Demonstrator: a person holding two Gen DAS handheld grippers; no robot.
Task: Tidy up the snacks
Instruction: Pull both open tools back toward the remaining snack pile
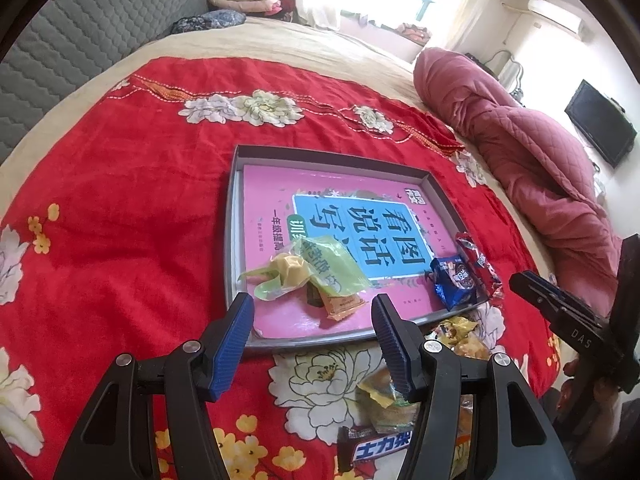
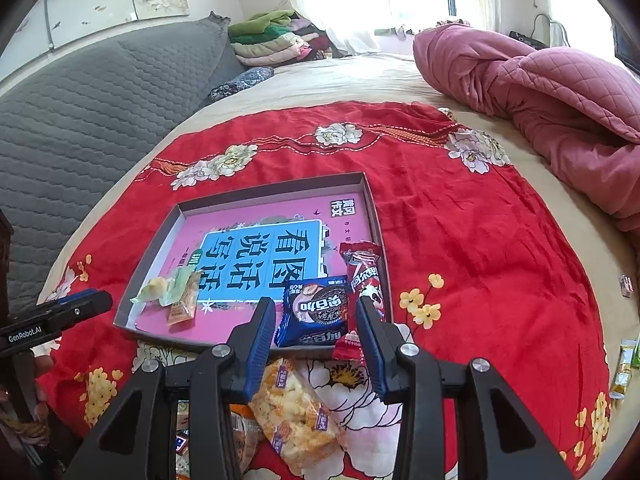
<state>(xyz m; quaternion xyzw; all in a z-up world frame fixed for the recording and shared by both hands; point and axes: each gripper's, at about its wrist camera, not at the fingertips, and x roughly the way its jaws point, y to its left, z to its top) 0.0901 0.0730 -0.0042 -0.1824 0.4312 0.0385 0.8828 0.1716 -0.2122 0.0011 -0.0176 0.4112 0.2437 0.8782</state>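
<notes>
Both claws gape empty over the tray: left gripper, right gripper. Nearside, the puffed-snack bag looks light, crinkly, crushable; pinch its sealed end.

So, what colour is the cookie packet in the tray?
Blue cookie packet, clearest in the right wrist view.

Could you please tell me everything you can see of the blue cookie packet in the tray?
The blue cookie packet is a glossy plastic pillow pack, sealed, printed with a dark sandwich cookie and white lettering. It lies flat in the tray's near right corner on the pink book cover, beside the red snack packet. No gripper touches it.
</notes>
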